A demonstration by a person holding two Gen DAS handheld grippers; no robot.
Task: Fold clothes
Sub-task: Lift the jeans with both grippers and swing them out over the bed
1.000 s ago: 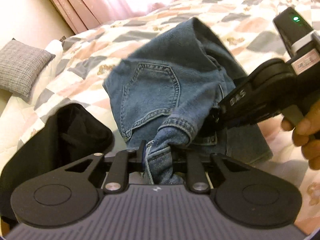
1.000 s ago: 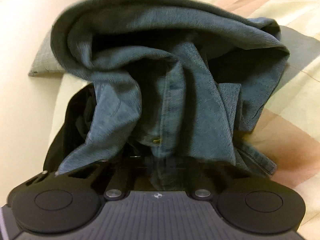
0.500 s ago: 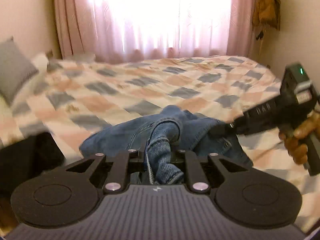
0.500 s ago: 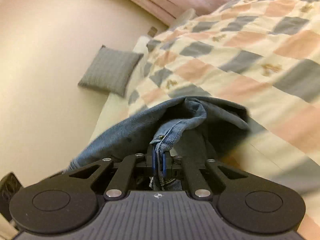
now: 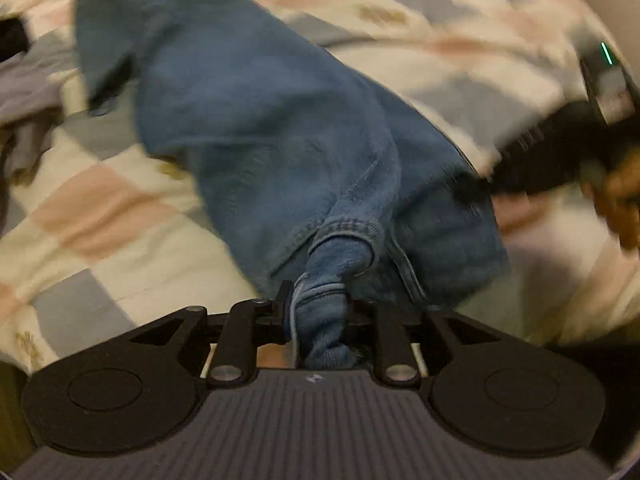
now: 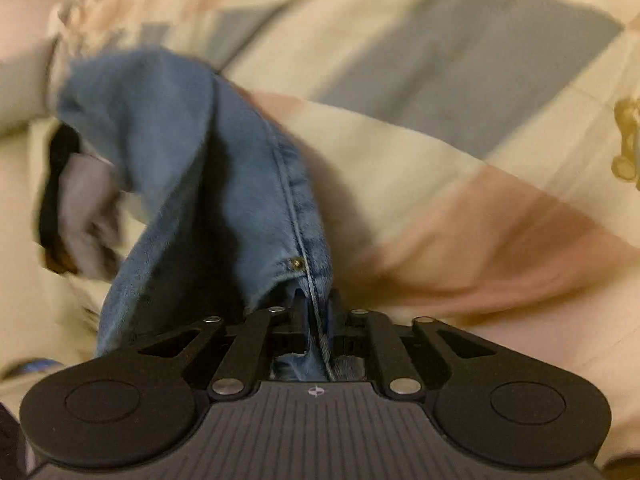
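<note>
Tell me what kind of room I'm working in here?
Probably a bedroom: the jeans lie on a bed's checked quilt of pink, grey and cream patches, with more loose clothes heaped at its edge.

A quilted bedspread of cream, pink and grey-blue diamond patches (image 5: 120,216) covers the bed, some cream patches bearing small gold motifs (image 6: 628,148). At the left edge of the left wrist view a crumpled grey-lilac cloth (image 5: 28,120) lies on it, with a dark black fabric (image 5: 12,38) just above. Everything is motion-blurred.
</note>
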